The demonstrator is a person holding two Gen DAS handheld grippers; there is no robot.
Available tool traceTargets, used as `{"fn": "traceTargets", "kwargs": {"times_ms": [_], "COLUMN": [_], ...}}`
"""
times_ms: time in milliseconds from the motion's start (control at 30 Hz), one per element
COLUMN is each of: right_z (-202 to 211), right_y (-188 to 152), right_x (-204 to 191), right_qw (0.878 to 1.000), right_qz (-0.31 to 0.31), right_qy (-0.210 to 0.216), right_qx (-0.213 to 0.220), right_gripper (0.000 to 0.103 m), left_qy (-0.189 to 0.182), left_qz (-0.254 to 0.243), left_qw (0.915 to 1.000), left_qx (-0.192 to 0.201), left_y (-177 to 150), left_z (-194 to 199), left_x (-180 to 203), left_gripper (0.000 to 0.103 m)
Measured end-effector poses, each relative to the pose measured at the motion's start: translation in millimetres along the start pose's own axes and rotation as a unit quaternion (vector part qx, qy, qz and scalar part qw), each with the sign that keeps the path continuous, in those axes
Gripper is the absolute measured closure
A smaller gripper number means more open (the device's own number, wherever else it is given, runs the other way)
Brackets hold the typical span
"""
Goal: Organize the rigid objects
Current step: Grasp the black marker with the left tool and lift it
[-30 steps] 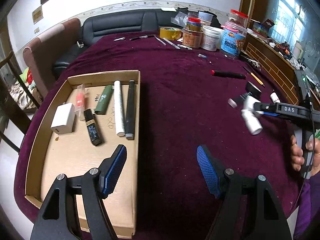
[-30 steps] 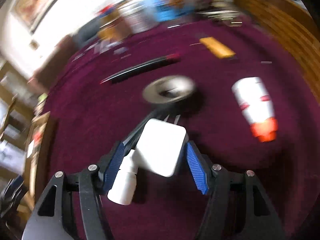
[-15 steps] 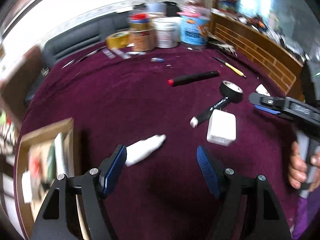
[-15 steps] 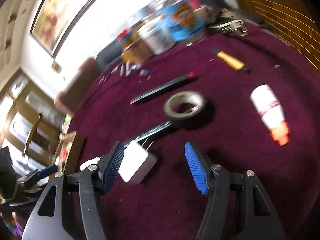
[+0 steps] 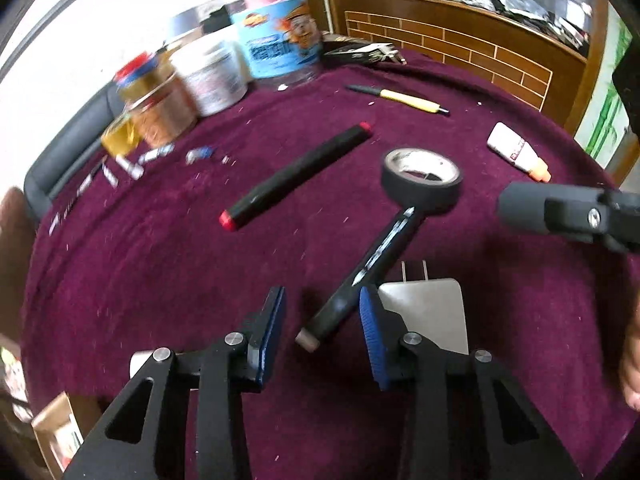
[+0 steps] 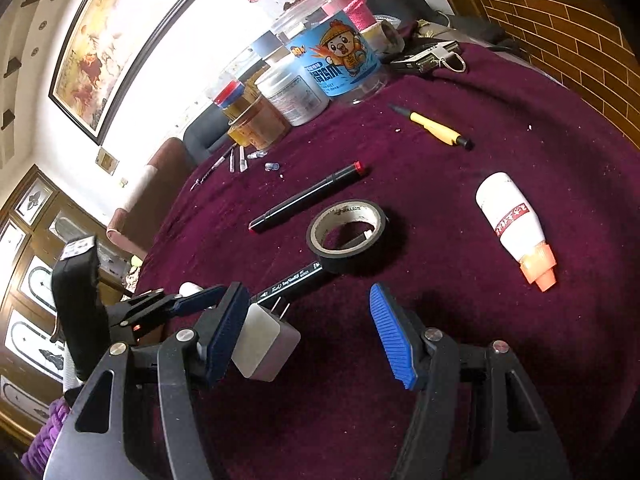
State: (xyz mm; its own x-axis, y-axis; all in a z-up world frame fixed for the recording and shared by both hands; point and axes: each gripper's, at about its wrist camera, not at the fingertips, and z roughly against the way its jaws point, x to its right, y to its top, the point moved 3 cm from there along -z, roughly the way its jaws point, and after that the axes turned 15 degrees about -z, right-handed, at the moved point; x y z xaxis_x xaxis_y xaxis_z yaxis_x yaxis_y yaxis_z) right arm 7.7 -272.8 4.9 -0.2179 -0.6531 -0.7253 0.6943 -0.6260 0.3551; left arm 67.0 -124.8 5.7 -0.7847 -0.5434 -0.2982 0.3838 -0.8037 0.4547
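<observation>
Marker [image 5: 362, 280]: lay on the maroon worktop [image 5: 160, 260], its far tip against the tape roll [image 5: 420, 180].
Left claw [image 5: 320, 320]: closing round the marker's near end, pads not yet pressing.
Right claw [image 6: 308, 332]: apart, empty, charger [image 6: 264, 344] beside its left pad.
Advice: centre the barrel, squeeze squarely, lift clear of the tape.

Daylight floods in from the far left, blowing the white wall [image 5: 132, 12] out to pure glare in both views. In the left wrist view the far cluster of plastic jars [image 5: 216, 64] is smeared by motion blur, while the near black marker pen [image 5: 360, 276] stays fairly crisp. The right wrist view is sharper throughout. The black roll of tape [image 6: 347, 236] casts a soft shadow to its right on the maroon velvet tablecloth [image 6: 480, 320]. Fisheye distortion bends the edges, and the corners fall to black.
</observation>
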Motion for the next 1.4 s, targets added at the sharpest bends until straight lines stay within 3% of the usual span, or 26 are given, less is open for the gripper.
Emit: {"fn": "traceTargets", "kwargs": {"times_ms": [33,67,133,267,333,500,567,633,767,800,833,867,1033,1200,1300,1400], "right_z": [0,1,1,-1,-2,-1,-1,-2,-4,-5,-5,-5,-9,-12,-16,-18], "right_y": [0,0,0,-1,0,1,0,-1,0,0,0,0,-2,-2,-3,-6], "right_x": [0,-1,0,4,7,7,6,7,9,9,9,9,9,11,9,5], "right_qw": [1.000,1.000,1.000,1.000,1.000,0.999,0.999,0.999,0.999,0.999,0.999,0.999,0.999,0.999,0.999,0.999], "right_qz": [0.000,0.000,-0.002,-0.013,-0.020,-0.030,-0.028,-0.029,-0.035,-0.035,-0.035,-0.034,-0.030,-0.036,-0.031,-0.017], "right_qy": [0.000,0.001,0.000,-0.004,-0.004,0.009,0.009,0.006,0.003,0.004,0.004,0.003,-0.004,-0.006,-0.007,-0.015], "right_qx": [0.000,0.001,0.001,-0.003,-0.004,-0.011,-0.012,-0.013,-0.015,-0.016,-0.016,-0.016,-0.020,-0.025,-0.034,-0.034], "right_gripper": [0.040,0.040,0.040,0.040,0.040,0.040,0.040,0.040,0.040,0.040,0.040,0.040,0.040,0.040,0.040,0.040], "left_qy": [0.001,0.000,-0.012,-0.035,-0.047,-0.045,-0.039,-0.040,-0.010,-0.012,-0.024,-0.039,-0.045,-0.059,-0.030,0.009], "left_qz": [-0.001,0.003,0.004,0.007,0.025,0.048,0.051,0.043,-0.013,-0.018,-0.013,-0.007,0.022,0.068,0.069,0.064], "left_qw": [1.0000,1.0000,0.9999,0.9993,0.9985,0.9978,0.9979,0.9982,0.9998,0.9996,0.9996,0.9992,0.9987,0.9954,0.9965,0.9974], "left_qx": [0.001,0.001,-0.003,-0.015,-0.016,0.004,0.007,0.014,-0.011,-0.019,-0.002,-0.004,-0.011,-0.033,-0.039,-0.030], "left_y": [3,6,6,-7,-20,-35,-38,-36,-29,-29,-26,-24,-31,-73,-82,-69], "left_z": [-1,-3,-3,10,20,37,34,32,12,7,8,6,12,35,41,34], "left_x": [1,2,7,12,6,-2,-3,1,17,18,17,16,15,15,21,24], "left_gripper": [0.072,0.084,0.091,0.095,0.103,0.098,0.075,0.067,0.071,0.075,0.091,0.092,0.092,0.092,0.088,0.074]}}
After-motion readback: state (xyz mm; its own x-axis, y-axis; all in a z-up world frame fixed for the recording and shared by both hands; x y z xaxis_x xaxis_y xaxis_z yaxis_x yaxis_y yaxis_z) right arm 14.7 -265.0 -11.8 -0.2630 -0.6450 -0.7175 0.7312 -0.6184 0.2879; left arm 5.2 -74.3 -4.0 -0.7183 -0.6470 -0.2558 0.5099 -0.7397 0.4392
